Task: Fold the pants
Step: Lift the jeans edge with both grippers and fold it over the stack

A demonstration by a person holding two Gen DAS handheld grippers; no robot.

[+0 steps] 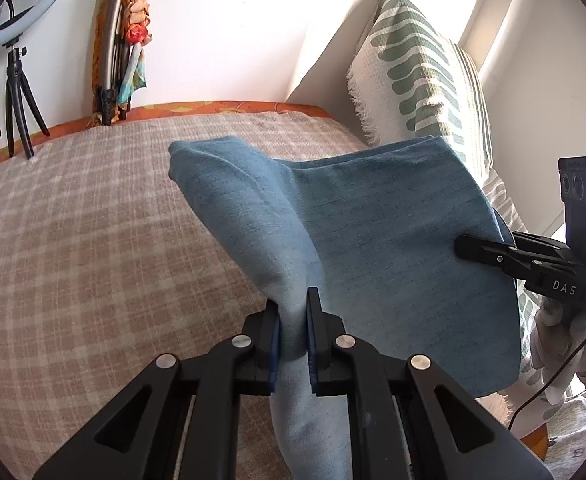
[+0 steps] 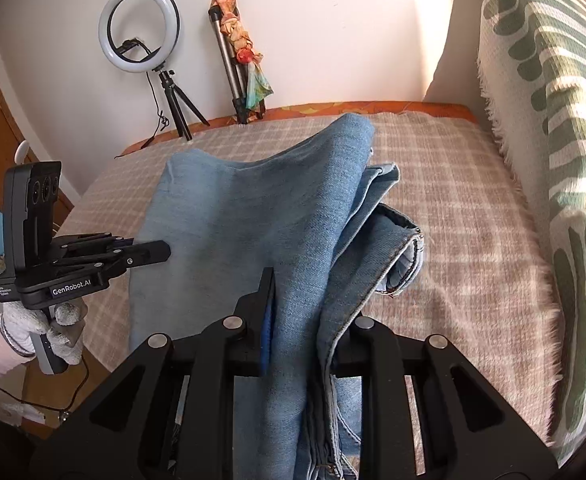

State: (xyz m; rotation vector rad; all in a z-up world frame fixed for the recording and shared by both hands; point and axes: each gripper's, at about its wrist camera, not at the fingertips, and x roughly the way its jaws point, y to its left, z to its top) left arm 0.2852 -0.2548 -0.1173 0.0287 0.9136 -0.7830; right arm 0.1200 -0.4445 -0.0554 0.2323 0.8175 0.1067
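Observation:
The blue denim pants hang lifted off the bed, folded over themselves. In the left wrist view my left gripper is shut on a bunched fold at the pants' near left corner. My right gripper pinches the right edge, one finger on top and the other hidden behind the cloth. In the right wrist view the pants drape across my right gripper, shut on several denim layers with hems showing; its right finger is covered by cloth. The left gripper, in a gloved hand, holds the left edge.
A checked beige blanket covers the bed. A green-patterned cushion leans along the right side. At the far wall stand a ring light on a small tripod and a folded tripod wrapped in cloth.

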